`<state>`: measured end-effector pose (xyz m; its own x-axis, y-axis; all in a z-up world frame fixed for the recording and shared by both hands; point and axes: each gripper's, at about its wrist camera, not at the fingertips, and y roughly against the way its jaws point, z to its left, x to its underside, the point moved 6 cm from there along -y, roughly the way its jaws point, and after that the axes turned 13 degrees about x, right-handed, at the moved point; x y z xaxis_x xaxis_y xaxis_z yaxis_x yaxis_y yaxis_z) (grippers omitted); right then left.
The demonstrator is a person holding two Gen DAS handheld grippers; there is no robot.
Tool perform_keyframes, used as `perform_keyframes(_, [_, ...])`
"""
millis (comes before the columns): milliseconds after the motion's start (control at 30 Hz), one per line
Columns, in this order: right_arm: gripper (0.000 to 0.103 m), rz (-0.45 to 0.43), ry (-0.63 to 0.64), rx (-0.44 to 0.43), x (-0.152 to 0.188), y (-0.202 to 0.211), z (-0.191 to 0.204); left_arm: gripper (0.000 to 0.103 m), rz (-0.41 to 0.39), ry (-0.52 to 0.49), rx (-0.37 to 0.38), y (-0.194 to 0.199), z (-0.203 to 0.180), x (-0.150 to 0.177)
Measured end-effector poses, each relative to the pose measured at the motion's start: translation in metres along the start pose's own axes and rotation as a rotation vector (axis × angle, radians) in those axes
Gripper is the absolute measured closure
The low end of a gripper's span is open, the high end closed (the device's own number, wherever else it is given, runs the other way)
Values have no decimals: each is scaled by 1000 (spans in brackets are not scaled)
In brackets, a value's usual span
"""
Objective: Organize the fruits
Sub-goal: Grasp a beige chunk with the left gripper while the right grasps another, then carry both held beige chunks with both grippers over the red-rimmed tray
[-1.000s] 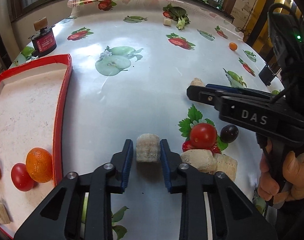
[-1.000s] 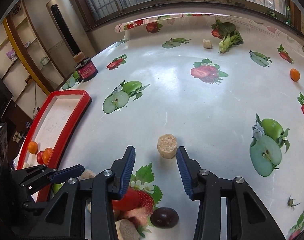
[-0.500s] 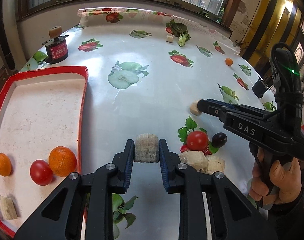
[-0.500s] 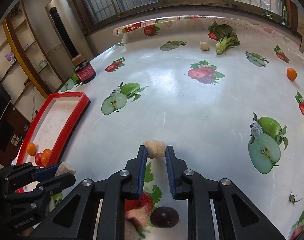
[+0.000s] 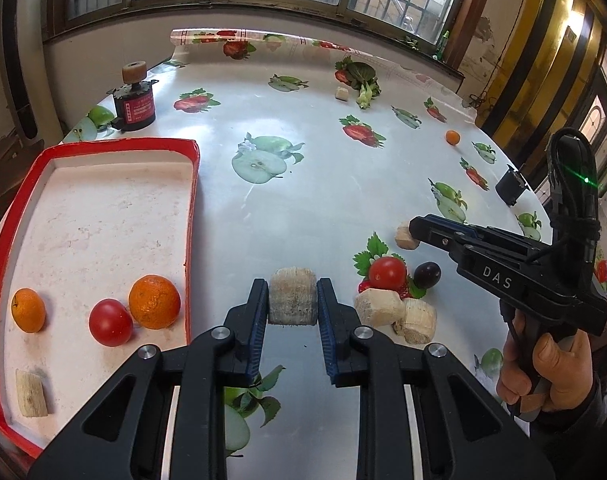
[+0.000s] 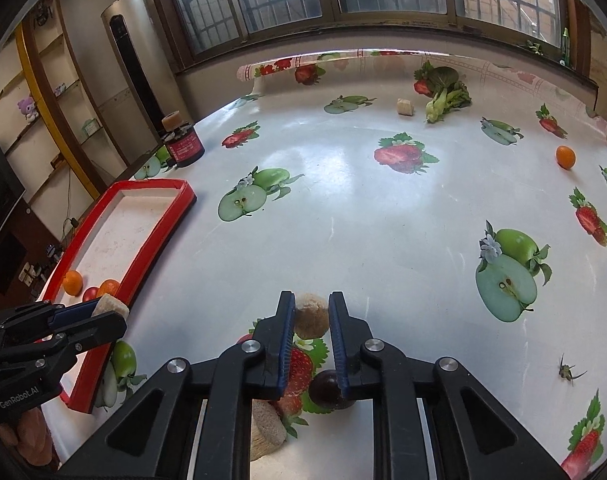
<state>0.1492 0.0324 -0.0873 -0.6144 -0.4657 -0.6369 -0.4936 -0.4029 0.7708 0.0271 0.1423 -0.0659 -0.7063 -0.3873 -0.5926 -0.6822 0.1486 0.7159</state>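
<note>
Barred windows run behind a round table [image 5: 303, 216] covered in glossy fruit-print oilcloth. Left gripper [image 5: 292, 304] is clamped on a pale, fibrous cut chunk [image 5: 292, 295], pads pressed to both its sides, held just right of the red-rimmed tray [image 5: 190, 216]. Inside the tray, at its near end: a small orange [image 5: 28, 310], a red tomato [image 5: 110, 322], a larger orange [image 5: 154, 302] and one pale chunk piece [image 5: 31, 393]. Right gripper [image 6: 311, 316] is clamped on a second pale chunk [image 6: 311, 316], above the strawberry print. Below and beside it lie a loose tomato [image 5: 388, 273], a dark plum [image 5: 427, 274] and two more pale chunks [image 5: 395, 314], touching each other. Farther off: a lone small orange [image 6: 565, 157], leafy greens [image 6: 443, 96] with a small pale piece [image 6: 404, 107] beside them, and a dark red-labelled jar [image 6: 184, 142] near the far-left edge.
</note>
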Motion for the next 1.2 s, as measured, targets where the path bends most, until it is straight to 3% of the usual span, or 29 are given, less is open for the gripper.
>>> perform_keyframes(567, [85, -113, 28, -94, -8, 67, 39, 81, -63, 11, -54, 35, 18, 5])
perform_keyframes(1200, [86, -127, 113, -159, -4, 84, 106, 81, -123, 83, -130, 77, 69, 19])
